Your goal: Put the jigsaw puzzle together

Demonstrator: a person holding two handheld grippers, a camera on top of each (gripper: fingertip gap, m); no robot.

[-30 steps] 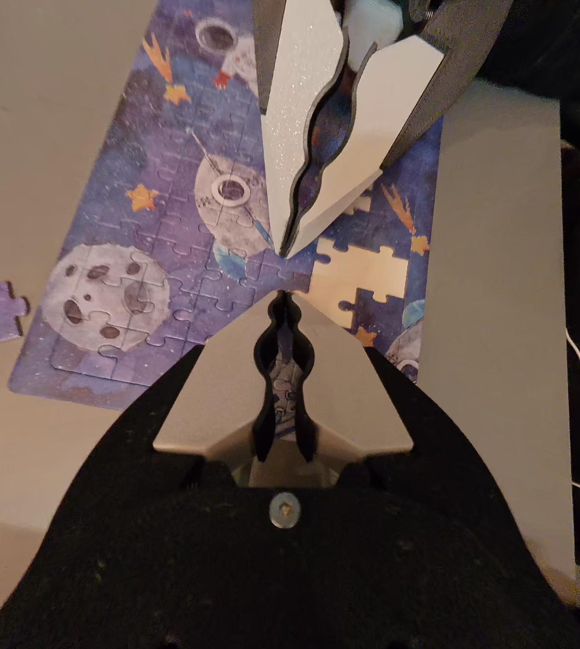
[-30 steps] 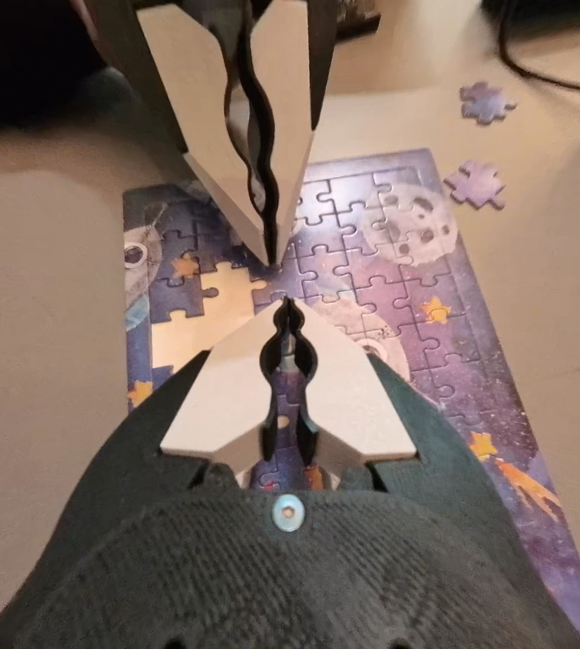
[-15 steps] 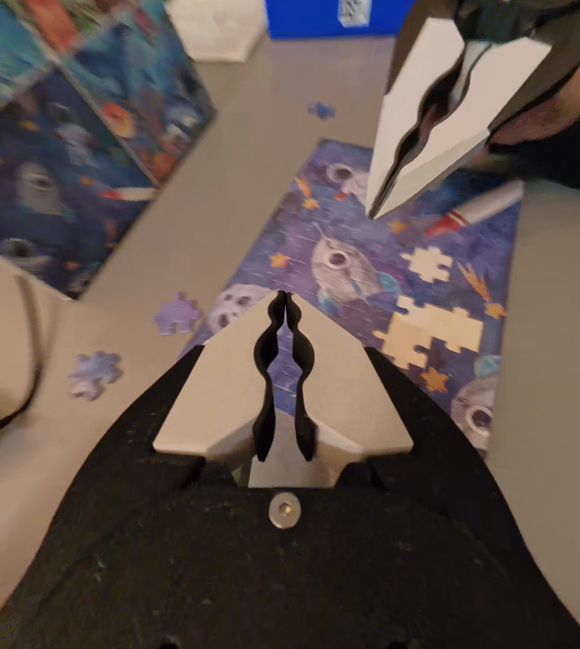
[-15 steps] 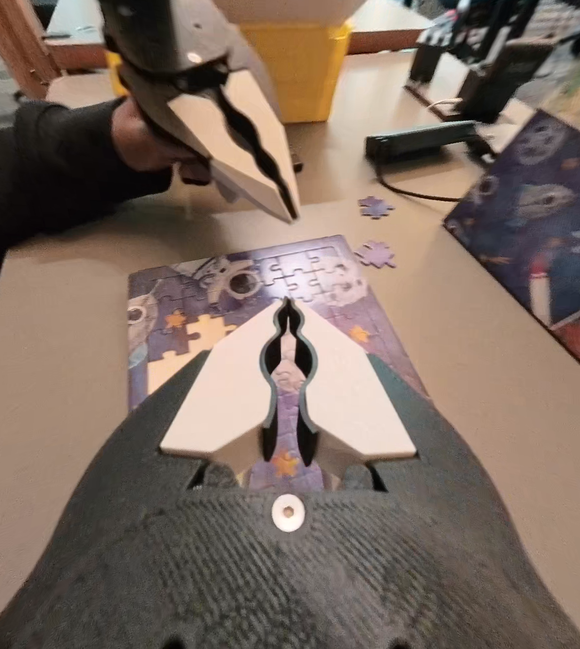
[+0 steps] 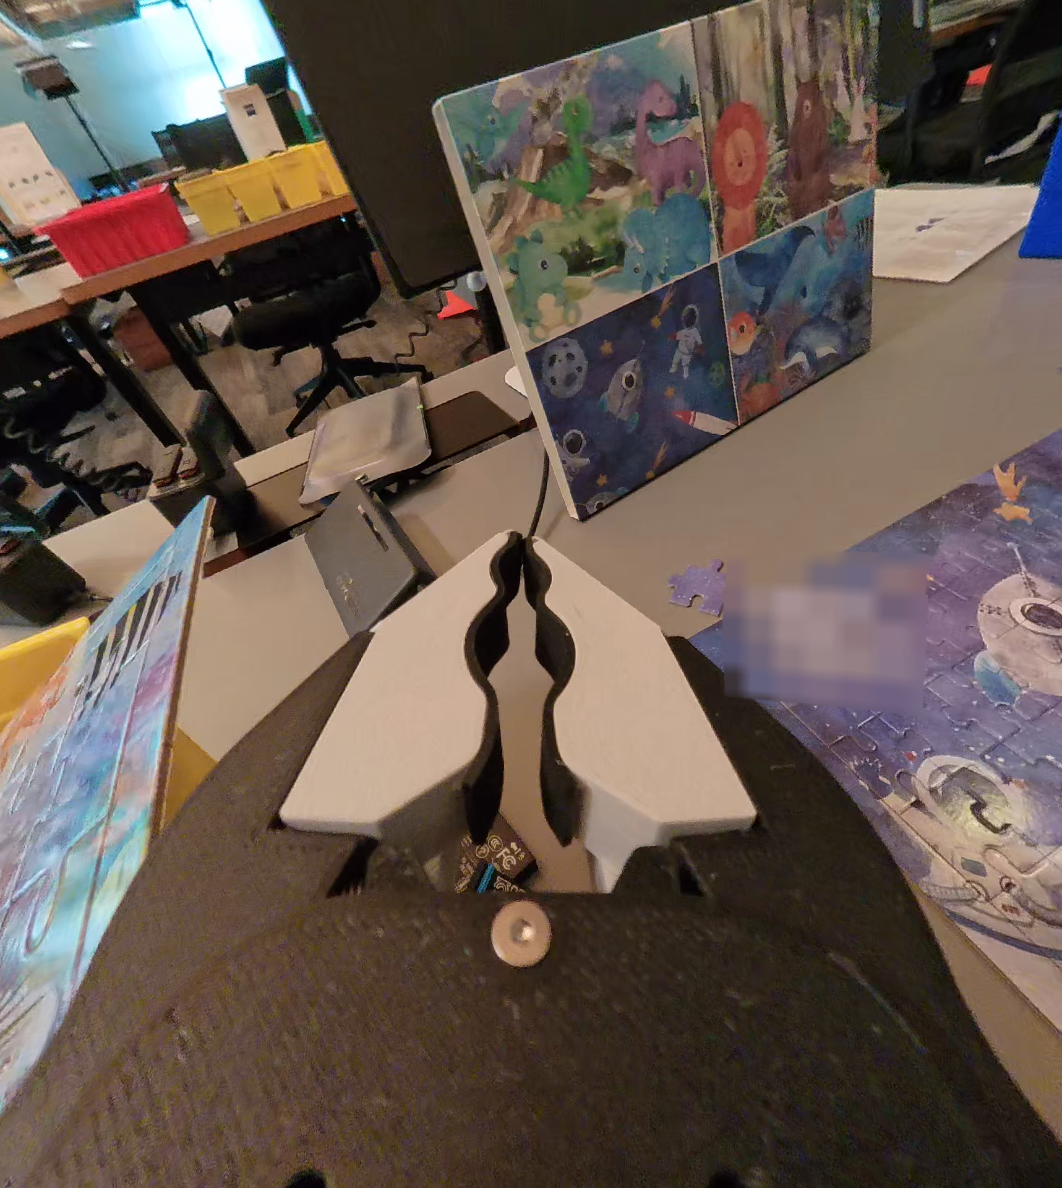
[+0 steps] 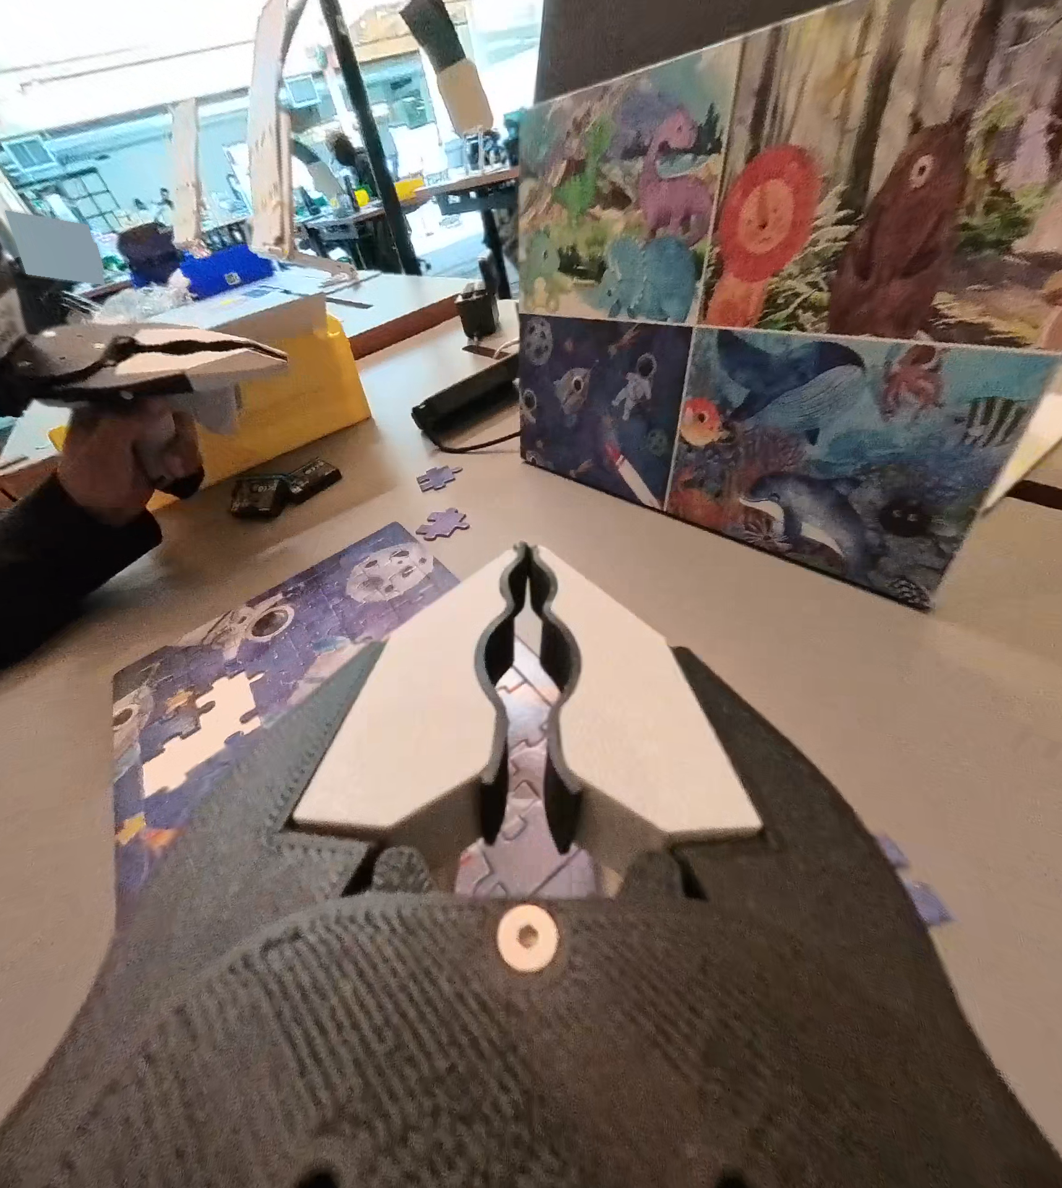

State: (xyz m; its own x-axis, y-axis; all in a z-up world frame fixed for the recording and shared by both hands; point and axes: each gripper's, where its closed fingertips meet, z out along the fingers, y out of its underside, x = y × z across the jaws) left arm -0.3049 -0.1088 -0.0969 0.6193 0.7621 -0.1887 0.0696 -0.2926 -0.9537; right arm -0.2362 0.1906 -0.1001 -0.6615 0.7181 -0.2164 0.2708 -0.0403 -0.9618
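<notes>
Left hand-held gripper: white wedge fingers with wavy black pads, tips together, empty, raised above the table.
Right hand-held gripper: same build, tips together, empty.
Jigsaw puzzle: flat purple space scene on the grey table, pale interlocking-edged gaps showing.
Loose pieces: purple, lying just beyond the puzzle.
Picture box: glossy, upright behind.

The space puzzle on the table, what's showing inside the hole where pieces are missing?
Inside the hole in the space puzzle, only bare pale backing shows; no piece lies in it. The right tool covers the puzzle's near right part, so any gaps there are hidden.
</notes>
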